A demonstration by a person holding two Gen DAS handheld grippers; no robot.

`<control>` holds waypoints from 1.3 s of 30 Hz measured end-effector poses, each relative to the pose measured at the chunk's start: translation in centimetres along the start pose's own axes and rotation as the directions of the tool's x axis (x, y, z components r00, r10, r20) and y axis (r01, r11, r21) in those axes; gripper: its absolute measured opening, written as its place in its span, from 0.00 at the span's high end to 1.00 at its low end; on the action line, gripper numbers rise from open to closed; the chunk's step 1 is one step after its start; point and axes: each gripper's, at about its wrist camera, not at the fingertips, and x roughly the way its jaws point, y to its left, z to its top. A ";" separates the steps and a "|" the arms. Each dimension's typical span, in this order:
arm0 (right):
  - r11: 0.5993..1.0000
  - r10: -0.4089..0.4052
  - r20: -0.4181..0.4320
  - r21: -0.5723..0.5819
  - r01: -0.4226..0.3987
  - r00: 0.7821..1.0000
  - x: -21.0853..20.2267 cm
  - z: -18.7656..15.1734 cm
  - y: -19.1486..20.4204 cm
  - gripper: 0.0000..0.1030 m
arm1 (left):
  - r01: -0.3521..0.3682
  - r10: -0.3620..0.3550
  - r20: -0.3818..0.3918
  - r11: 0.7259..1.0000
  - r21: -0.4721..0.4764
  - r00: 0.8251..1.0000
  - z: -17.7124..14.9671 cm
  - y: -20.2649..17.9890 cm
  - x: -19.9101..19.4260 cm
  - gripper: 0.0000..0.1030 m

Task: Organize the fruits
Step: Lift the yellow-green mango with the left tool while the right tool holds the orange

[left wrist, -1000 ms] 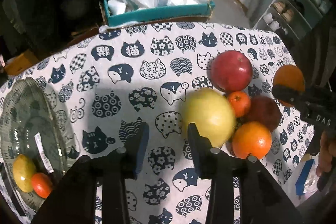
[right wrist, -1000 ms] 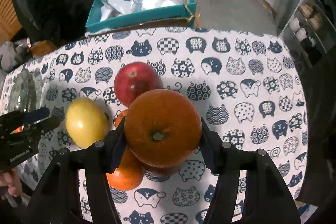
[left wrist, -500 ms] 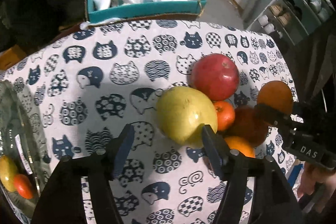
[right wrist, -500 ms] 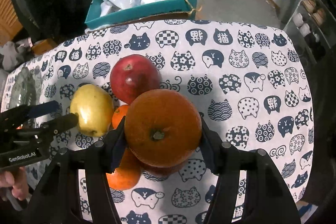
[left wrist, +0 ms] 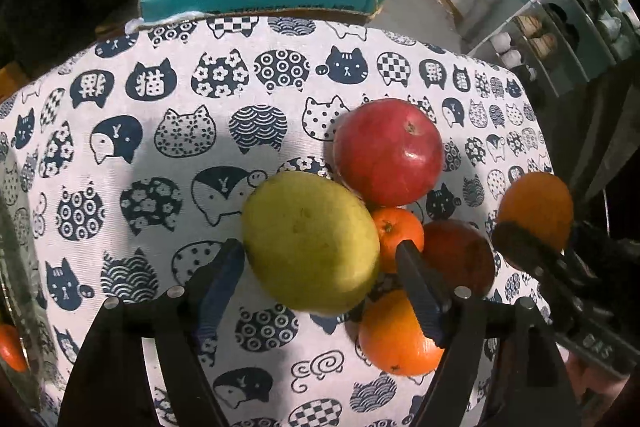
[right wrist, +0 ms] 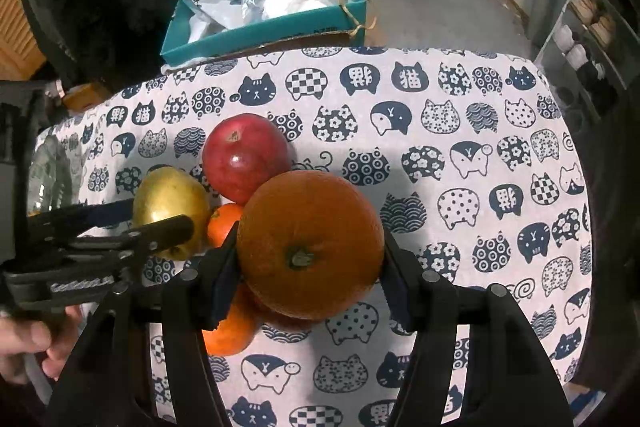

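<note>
On the cat-print tablecloth [left wrist: 160, 147] lies a pile of fruit: a yellow-green fruit [left wrist: 310, 241], a red apple [left wrist: 388, 151], a small tangerine [left wrist: 398, 233], a dark red fruit [left wrist: 460, 255] and an orange [left wrist: 396, 339]. My left gripper [left wrist: 320, 267] points down over the yellow-green fruit; its jaws are opening and the fruit sits between them with a gap on the right side. My right gripper [right wrist: 310, 251] is shut on a large orange [right wrist: 310, 243], held above the pile. From the right wrist, the left gripper [right wrist: 156, 217] straddles the yellow-green fruit [right wrist: 170, 203] beside the apple [right wrist: 246, 157].
A glass plate [left wrist: 16, 267] holding a small orange fruit [left wrist: 10, 347] sits at the table's left. A teal box [right wrist: 260, 27] with plastic bags stands beyond the far edge. Shelving [left wrist: 560, 27] is at the right. A person's hand [right wrist: 36, 343] grips the left tool.
My left gripper has moved right, from bare cloth to the fruit pile, and its jaws have spread from shut to either side of the yellow-green fruit. The right gripper keeps still with its orange.
</note>
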 end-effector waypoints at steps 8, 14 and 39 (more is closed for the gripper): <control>1.000 0.005 -0.002 0.019 -0.005 1.000 0.1 0.0 -0.9 0.40 | 0.026 -0.028 -0.032 0.997 -0.077 0.999 0.2 0.8 1.9 0.22; 1.000 0.001 -0.012 0.030 0.000 1.000 0.7 -0.1 -1.2 0.40 | 0.020 -0.021 -0.021 0.999 -0.038 1.000 0.2 0.6 1.6 0.30; 0.996 -0.008 0.107 -0.085 0.017 0.994 -4.8 0.1 3.2 0.40 | -0.170 0.141 0.216 0.977 0.126 0.966 -2.3 0.6 -8.9 0.30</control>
